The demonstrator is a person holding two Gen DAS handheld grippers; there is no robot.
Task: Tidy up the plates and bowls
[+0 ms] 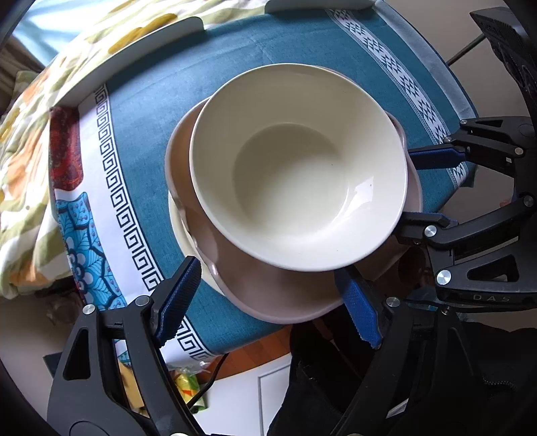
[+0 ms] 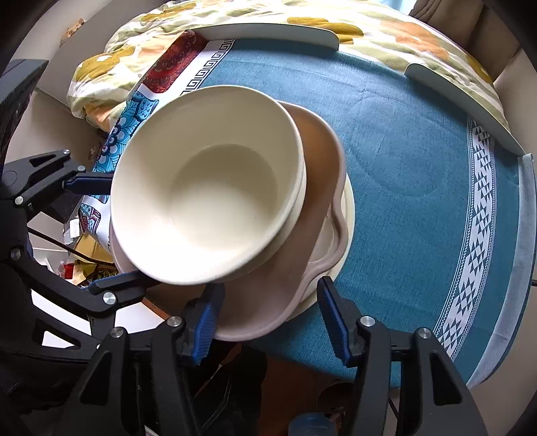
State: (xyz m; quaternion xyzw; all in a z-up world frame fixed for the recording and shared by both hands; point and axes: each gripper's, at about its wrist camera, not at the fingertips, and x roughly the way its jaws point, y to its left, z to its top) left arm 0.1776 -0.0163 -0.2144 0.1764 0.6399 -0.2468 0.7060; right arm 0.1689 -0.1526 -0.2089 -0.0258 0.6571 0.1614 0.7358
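Note:
A cream bowl (image 1: 295,167) (image 2: 214,208) sits on a wavy pinkish-beige plate (image 1: 278,288) (image 2: 319,167). That plate rests on a cream plate (image 1: 181,228) (image 2: 349,208), of which only a sliver of rim shows. The stack stands near the front edge of a table under a blue cloth (image 1: 167,110) (image 2: 402,151). My left gripper (image 1: 268,303) (image 2: 104,231) hangs open over the pink plate's near rim, its pads clear of it. At the stack's other side my right gripper (image 2: 268,318) (image 1: 431,189) is open too, straddling the plates' rim without pressing.
White curved panels (image 1: 134,57) (image 2: 268,30) stand along the table's far edge, with a floral quilt (image 1: 27,151) (image 2: 369,20) behind them. Below the near table edge lie a cable and floor clutter (image 1: 188,382) (image 2: 80,265). Bare blue cloth spreads beside the stack.

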